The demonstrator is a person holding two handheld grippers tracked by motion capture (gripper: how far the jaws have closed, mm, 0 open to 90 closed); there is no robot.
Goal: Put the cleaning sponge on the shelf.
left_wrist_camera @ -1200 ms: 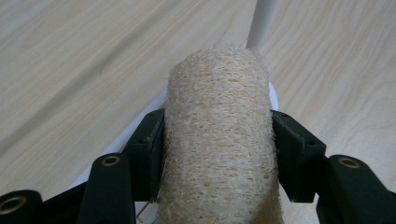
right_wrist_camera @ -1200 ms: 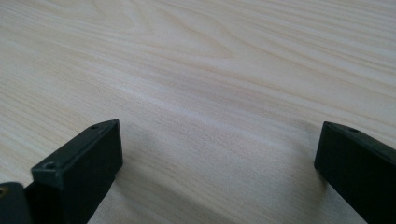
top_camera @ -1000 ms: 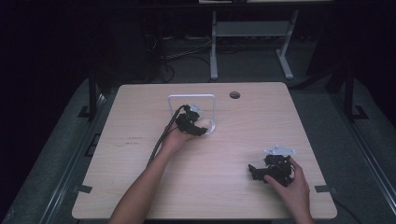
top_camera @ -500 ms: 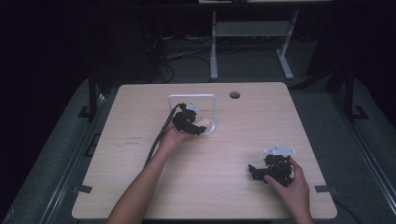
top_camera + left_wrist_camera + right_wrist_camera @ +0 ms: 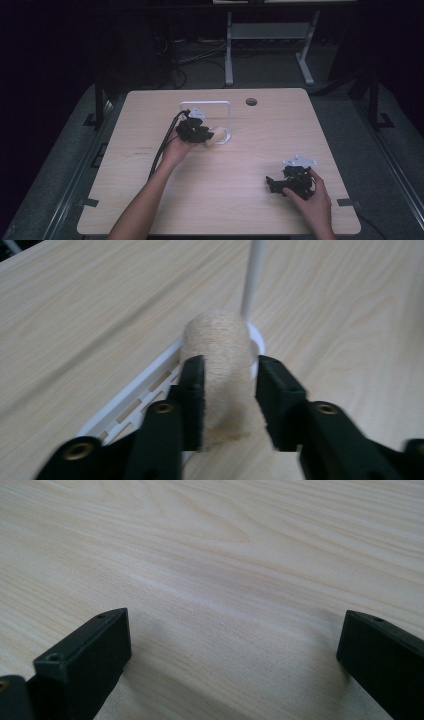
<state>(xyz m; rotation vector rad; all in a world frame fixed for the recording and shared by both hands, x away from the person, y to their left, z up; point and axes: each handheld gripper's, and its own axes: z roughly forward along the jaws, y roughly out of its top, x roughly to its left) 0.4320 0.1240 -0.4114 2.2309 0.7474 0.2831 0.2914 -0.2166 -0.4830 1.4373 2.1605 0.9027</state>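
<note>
Pale wooden table (image 5: 150, 200), dark room beyond; your left gripper (image 5: 227, 390) has just been closing, jaws now clamped on the beige roll (image 5: 220, 365) at the white rack (image 5: 227, 112), likely ready to lift; your right gripper (image 5: 232, 645) rests, jaws apart.

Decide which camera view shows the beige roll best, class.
The left gripper view: the beige roll sits close up between the left gripper pads. In the high view it is a small pale shape beside the white rack.

Beige roll (image 5: 218, 370), lengthwise between jaws
</note>
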